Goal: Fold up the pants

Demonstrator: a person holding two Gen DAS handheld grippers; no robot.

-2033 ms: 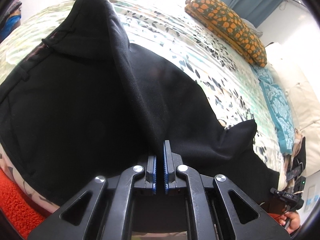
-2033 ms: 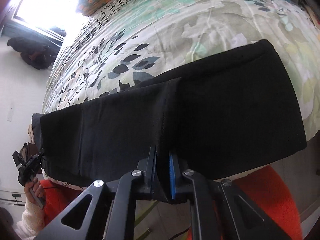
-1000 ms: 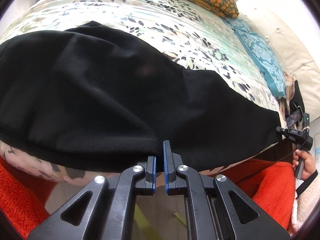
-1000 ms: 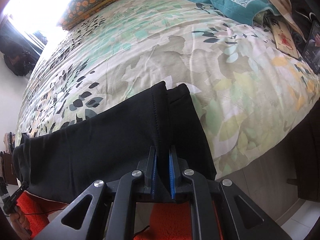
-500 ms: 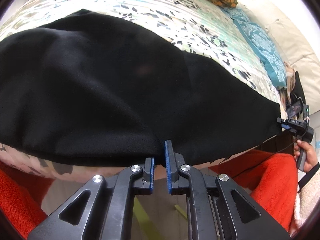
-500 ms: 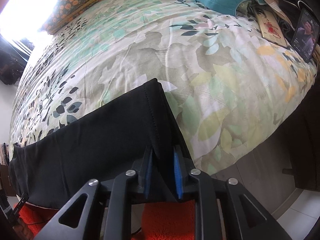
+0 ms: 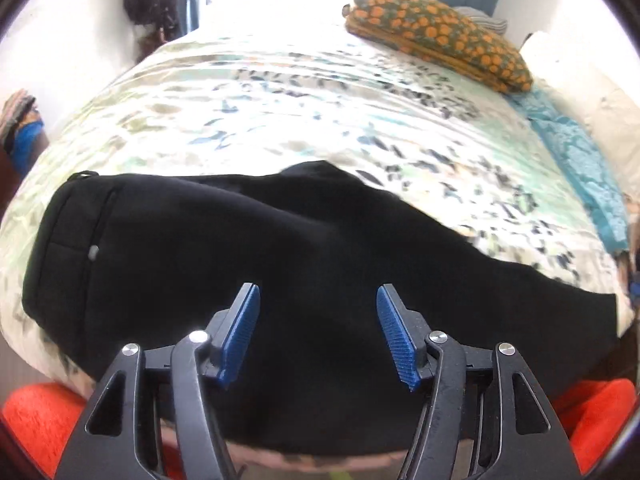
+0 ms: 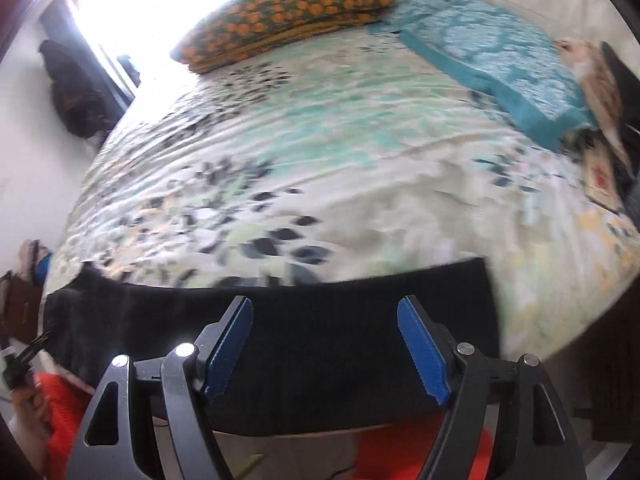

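The black pants (image 7: 240, 264) lie folded lengthwise along the near edge of the bed, waistband at the left in the left wrist view, leg ends (image 8: 460, 304) at the right in the right wrist view. My left gripper (image 7: 318, 332) is open and empty, above the seat of the pants. My right gripper (image 8: 324, 344) is open and empty, above the lower legs (image 8: 320, 340). Neither gripper touches the cloth.
The bed has a leaf-patterned sheet (image 7: 280, 112). An orange-dotted pillow (image 7: 436, 32) and a teal pillow (image 8: 492, 52) lie at the far end. A red-orange rug (image 7: 36, 416) is on the floor below the bed's edge. Dark items sit at the bed's right side (image 8: 624, 92).
Both grippers have let go of the pants, opened wide and pulled back and up. The pants now rest flat on the bed.
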